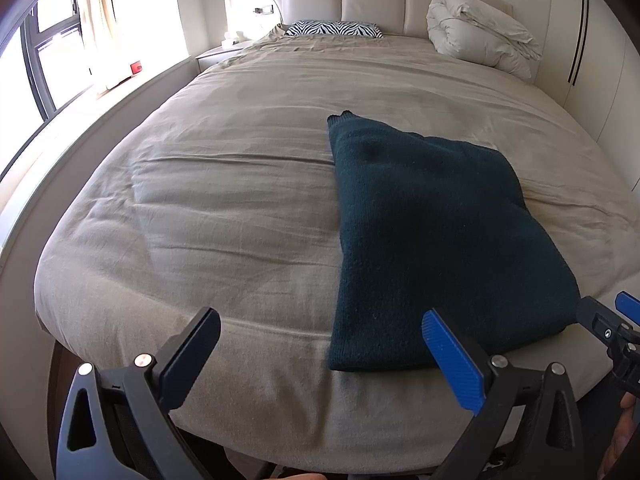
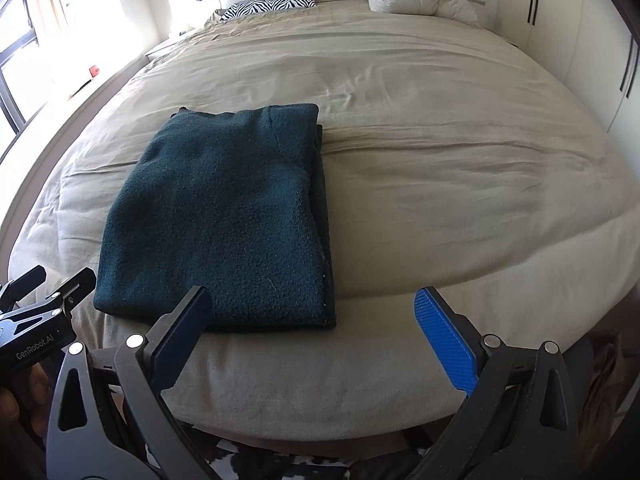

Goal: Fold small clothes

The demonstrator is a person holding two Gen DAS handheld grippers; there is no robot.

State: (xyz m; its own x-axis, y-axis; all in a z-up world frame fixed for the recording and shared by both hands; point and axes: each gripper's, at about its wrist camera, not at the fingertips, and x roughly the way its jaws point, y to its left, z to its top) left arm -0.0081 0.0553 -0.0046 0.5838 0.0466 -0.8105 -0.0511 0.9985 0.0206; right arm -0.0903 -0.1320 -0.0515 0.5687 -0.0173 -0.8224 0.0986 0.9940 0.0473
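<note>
A dark teal knitted garment (image 1: 432,232) lies folded into a flat rectangle near the foot edge of the bed (image 1: 224,208). In the right wrist view the same garment (image 2: 224,220) sits left of centre. My left gripper (image 1: 320,344) is open above the bed's front edge, its right finger just in front of the garment's near hem, holding nothing. My right gripper (image 2: 316,328) is open too, its left finger over the garment's near right corner, nothing between its fingers. Each gripper shows at the edge of the other's view: right gripper (image 1: 608,320), left gripper (image 2: 48,288).
The beige sheet (image 2: 460,184) covers the whole bed. A zebra-print pillow (image 1: 334,29) and a bunched white duvet (image 1: 476,34) lie by the headboard. A window and curtain (image 1: 96,20) stand at left, wardrobe doors (image 1: 580,40) at right.
</note>
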